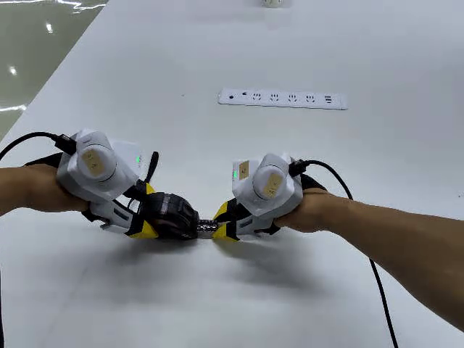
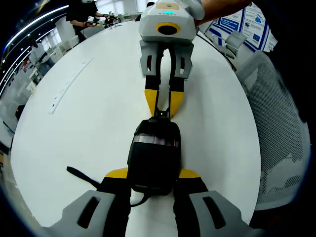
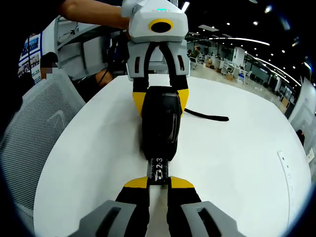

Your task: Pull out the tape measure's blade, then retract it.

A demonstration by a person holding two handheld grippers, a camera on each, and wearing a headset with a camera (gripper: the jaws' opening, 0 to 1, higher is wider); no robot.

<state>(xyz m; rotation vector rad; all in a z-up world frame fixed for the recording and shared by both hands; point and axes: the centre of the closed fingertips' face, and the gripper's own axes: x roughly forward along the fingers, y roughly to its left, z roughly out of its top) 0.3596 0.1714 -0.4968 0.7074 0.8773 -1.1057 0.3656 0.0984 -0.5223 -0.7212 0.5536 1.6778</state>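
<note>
The black tape measure (image 1: 170, 216) lies on the white table, held in my left gripper (image 1: 148, 220), whose yellow-tipped jaws are shut on the case (image 2: 154, 158). A short stub of blade (image 3: 159, 170), printed with numbers, sticks out of the case (image 3: 162, 123). My right gripper (image 1: 222, 227) faces the left one and is shut on the blade's end, jaws pressed together just past the case mouth. In the left gripper view the right gripper (image 2: 163, 104) comes in from the top, its tips meeting at the case front. A black wrist strap (image 3: 207, 116) trails from the case.
A white power strip (image 1: 283, 98) lies farther back on the table (image 1: 348, 145). Black cables run from both grippers across the table. A mesh chair (image 2: 281, 138) stands beside the table edge. People and desks show far behind.
</note>
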